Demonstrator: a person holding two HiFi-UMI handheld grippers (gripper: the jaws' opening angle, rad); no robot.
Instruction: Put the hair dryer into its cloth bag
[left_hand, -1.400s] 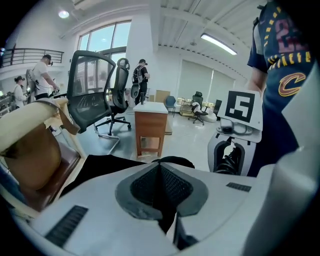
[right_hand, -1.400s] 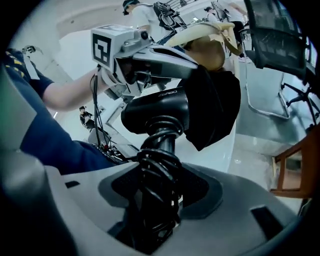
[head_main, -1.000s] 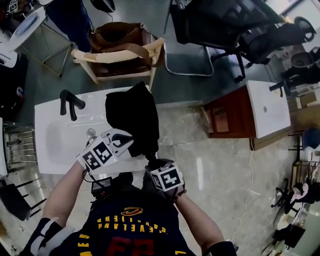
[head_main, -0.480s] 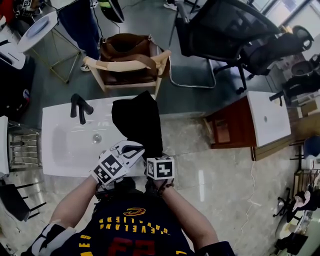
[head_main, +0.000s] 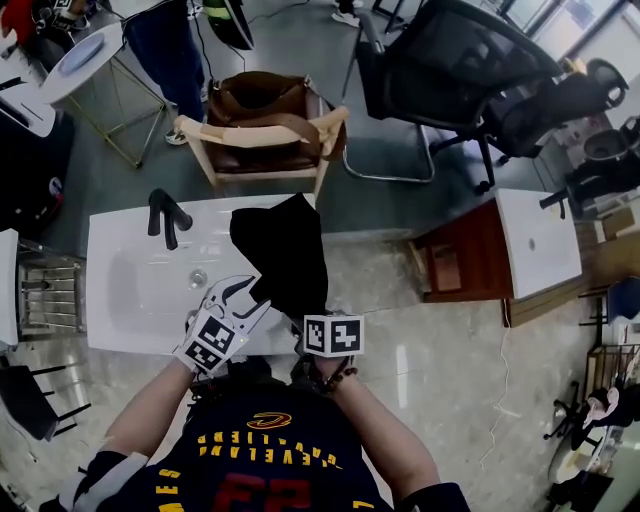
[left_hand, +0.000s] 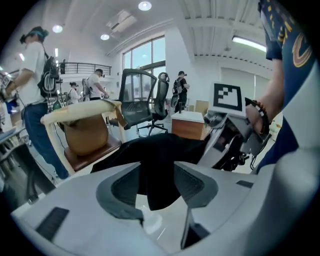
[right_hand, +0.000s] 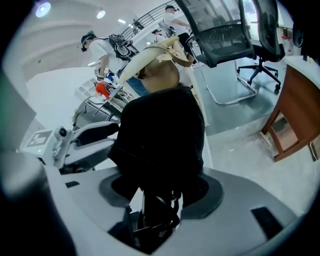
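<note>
Two grippers (left_hand: 158, 181) (right_hand: 160, 194), one cloth bag (head_main: 285, 255) and one tap (head_main: 165, 215) at the one sink (head_main: 130, 290); beyond the sink, one wooden chair (head_main: 260, 130), two office chairs (head_main: 450, 60)

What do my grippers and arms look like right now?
The left gripper and right gripper are white plastic with curved jaws and dark grey pads, each carrying a black-and-white square-marker cube. Arms are bare below a dark jersey with yellow lettering; a bead bracelet circles the right wrist.
</note>
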